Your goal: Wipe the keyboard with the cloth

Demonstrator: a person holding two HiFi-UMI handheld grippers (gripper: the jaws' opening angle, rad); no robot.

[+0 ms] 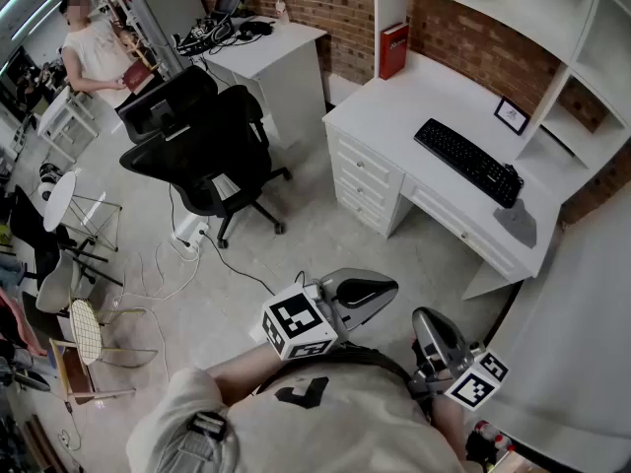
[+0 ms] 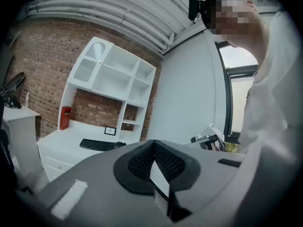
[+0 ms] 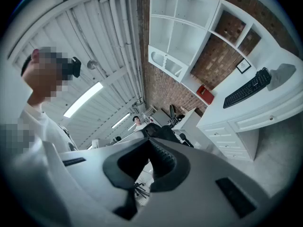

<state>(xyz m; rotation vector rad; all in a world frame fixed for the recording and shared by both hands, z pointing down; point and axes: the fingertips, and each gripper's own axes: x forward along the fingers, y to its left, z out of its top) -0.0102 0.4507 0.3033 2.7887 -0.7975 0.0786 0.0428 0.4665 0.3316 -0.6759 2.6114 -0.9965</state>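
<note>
Black office chair [image 1: 212, 151] beside white desk [image 1: 394, 116] bearing keyboard [image 1: 467, 162], grey cloth [image 1: 518, 225]; left claw [image 1: 386, 289], right claw [image 1: 424, 318] both closed, empty.

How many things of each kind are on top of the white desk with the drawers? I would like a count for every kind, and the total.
Black keyboard: 1
Grey cloth: 1
Red book: 1
Small picture frame: 1
Total: 4
</note>
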